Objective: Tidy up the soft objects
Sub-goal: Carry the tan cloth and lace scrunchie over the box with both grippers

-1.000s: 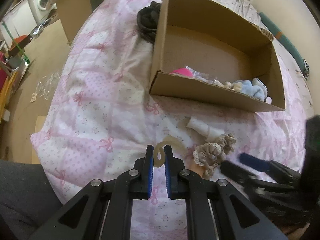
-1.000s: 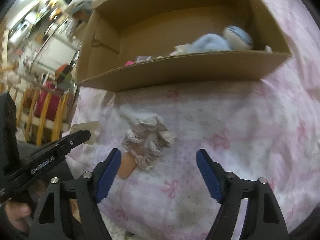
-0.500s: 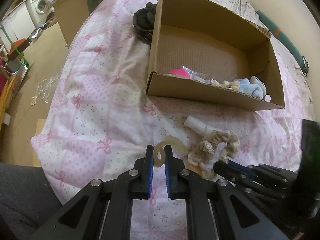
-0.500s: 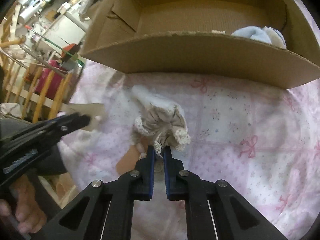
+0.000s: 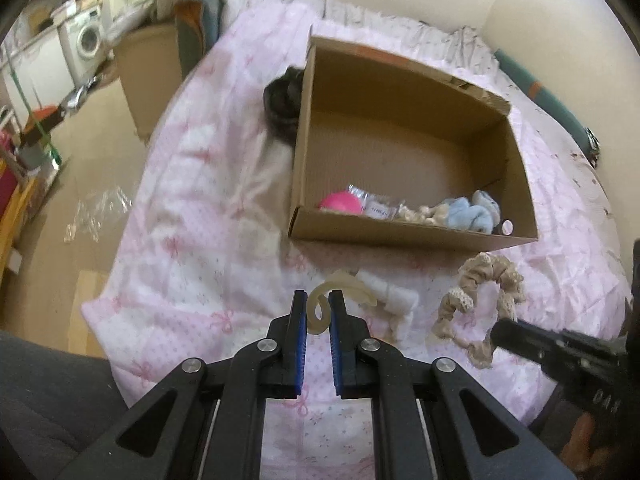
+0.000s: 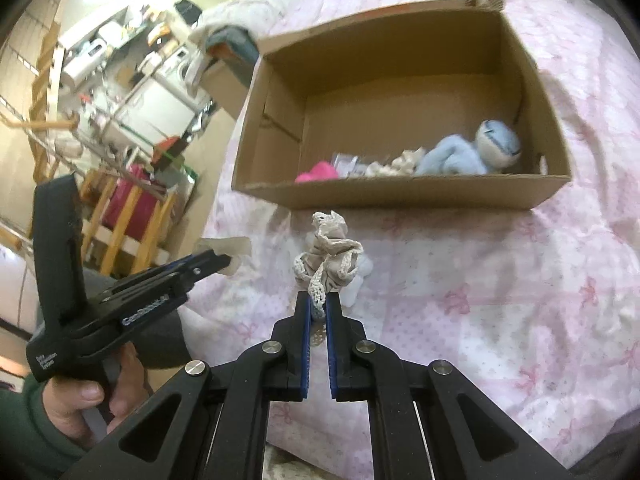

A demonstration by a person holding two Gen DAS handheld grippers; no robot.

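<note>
Far left in the left wrist view: tan floor (image 5: 80, 184) with a crumpled clear plastic wrapper (image 5: 96, 216) and a white washing machine (image 5: 86, 38) in the background. Next, a bed under a pink-and-white quilt printed with bows (image 5: 192, 216), bearing everything else. Low centre, left hand-held gripper (image 5: 319, 310) pressed onto a curled beige rubbery strip (image 5: 320, 300), blue pads hard against its loop, strip raised above the quilt. Just right of it, lying on the quilt, a small rolled white cloth piece (image 5: 390, 294). Behind, an open brown cardboard box (image 5: 400, 236) resting on the bed, with a dark bundled item (image 5: 282, 100) touching its outer left wall. Inside the box along the near wall, left to right: a bright pink ball (image 5: 342, 204), a clear plastic packet (image 5: 374, 206), a cream lace-like piece (image 5: 416, 213), a light blue plush toy (image 5: 474, 212). Further right, in front of the box, a beige lace-trimmed fabric scrunchie (image 5: 480, 300) hanging clear of the quilt, pinched at its lower edge by the right hand-held gripper (image 6: 318, 306), fingers nearly together on the lace trim in the right wrist view. Same scrunchie (image 6: 330, 256) bunched upward there, between the fingertips and the box front (image 6: 400, 196).
</note>
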